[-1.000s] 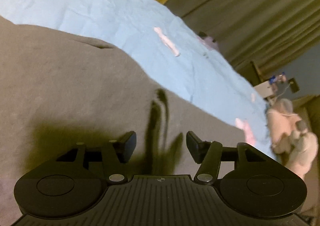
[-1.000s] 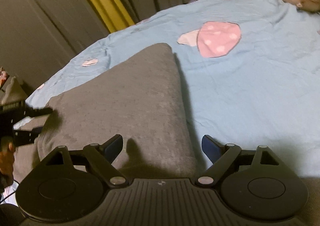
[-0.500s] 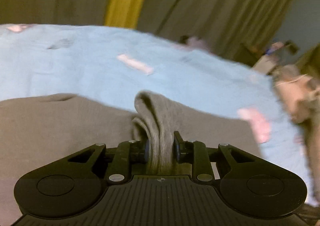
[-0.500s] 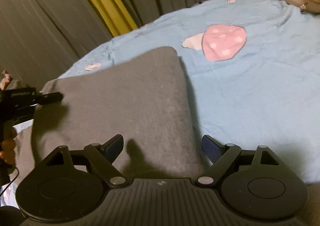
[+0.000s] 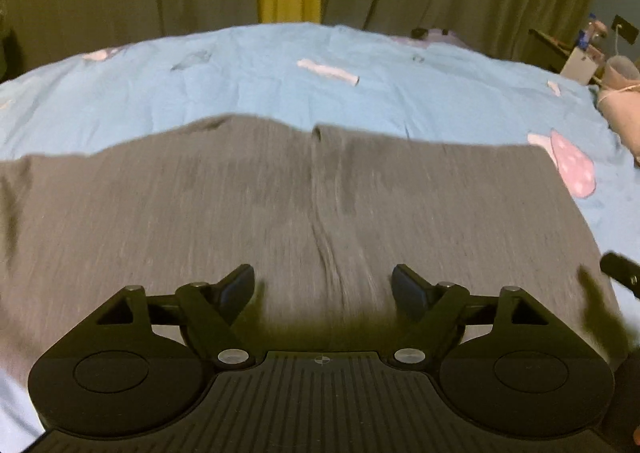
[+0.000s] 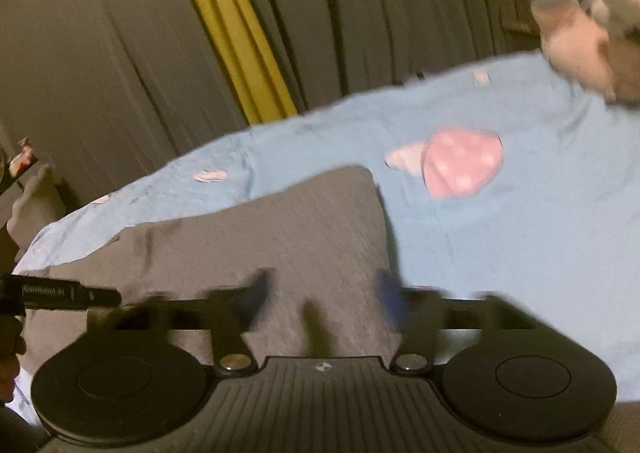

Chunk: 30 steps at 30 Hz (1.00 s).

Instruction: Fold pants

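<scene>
Mid-fold: grey pants (image 5: 320, 213) lie flat on the blue bed (image 5: 280, 69); left gripper (image 5: 323, 285) opening, released; right gripper (image 6: 322, 295) closing over the near hem, which it must pinch next.

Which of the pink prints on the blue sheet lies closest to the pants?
The big polka-dotted pink patch, by the right-hand far corner of the grey pants. The pale strip and the other small marks lie farther back on the sheet.
</scene>
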Motion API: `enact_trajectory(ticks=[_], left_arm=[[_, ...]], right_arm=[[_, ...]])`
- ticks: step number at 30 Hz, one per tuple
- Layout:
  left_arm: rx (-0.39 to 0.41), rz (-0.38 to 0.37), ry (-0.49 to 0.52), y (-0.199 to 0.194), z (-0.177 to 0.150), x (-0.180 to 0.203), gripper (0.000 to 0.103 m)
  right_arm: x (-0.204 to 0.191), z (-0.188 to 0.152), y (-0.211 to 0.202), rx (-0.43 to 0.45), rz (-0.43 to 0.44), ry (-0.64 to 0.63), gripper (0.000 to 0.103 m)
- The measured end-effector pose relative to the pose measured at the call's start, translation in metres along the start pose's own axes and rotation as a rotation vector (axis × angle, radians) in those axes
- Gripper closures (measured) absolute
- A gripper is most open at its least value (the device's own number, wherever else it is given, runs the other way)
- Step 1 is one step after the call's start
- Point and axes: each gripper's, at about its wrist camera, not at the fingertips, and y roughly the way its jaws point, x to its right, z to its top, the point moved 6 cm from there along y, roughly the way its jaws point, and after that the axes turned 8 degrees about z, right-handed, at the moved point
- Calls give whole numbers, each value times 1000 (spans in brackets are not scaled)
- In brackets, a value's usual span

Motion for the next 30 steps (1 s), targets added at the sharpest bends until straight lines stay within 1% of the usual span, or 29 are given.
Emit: enact_trajectory(ticks=[1, 2, 4, 7, 9, 11, 12, 14, 16, 19, 20, 21, 23, 25, 27, 30], left_arm=[[-1, 1, 0, -3, -4, 2, 20], [-6, -1, -1, -4, -8, 4, 19], [-31, -2, -5, -4, -18, 6, 19], [-51, -16, -5, -7, -30, 12, 19], [-67, -20, 2, -8, -39, 18, 19], [-80, -6, 27, -6, -46, 23, 19], [-80, 4, 43, -5, -48, 25, 18], [-78, 17, 53, -3, -49, 26, 15], [-84, 21, 36, -3, -49, 23, 14], [-91, 22, 17, -3, -50, 20, 14], [-91, 25, 17, -3, -50, 20, 13], [-90, 29, 19, -3, -50, 20, 12], [-92, 41, 26, -2, -50, 20, 10], [-96, 47, 22, -2, -50, 19, 9], [-99, 53, -1, -3, -49, 15, 9], [-100, 77, -68, -5, -46, 1, 9]], right_arm=[[-2, 0, 0, -1, -12, -19, 68], [-4, -1, 1, -8, -15, -35, 70], [-8, -3, 3, -29, -1, -43, 72], [-17, -7, 5, -53, 1, -84, 72], [-21, -16, 14, -119, -22, -115, 72], [-22, -27, 28, -212, -55, -143, 71], [-23, -30, 33, -237, -67, -157, 71], [-26, -30, 34, -241, -78, -184, 71], [-27, -29, 28, -225, -67, -176, 70], [-29, -27, 11, -183, 17, -101, 71], [-30, -28, 9, -185, 18, -101, 71], [-31, -31, 10, -201, 6, -111, 71], [-32, -39, 22, -277, -38, -142, 71], [-37, -39, 25, -285, -56, -179, 71], [-41, -37, 21, -261, -52, -187, 70], [-51, -34, 8, -192, 33, -172, 70]])
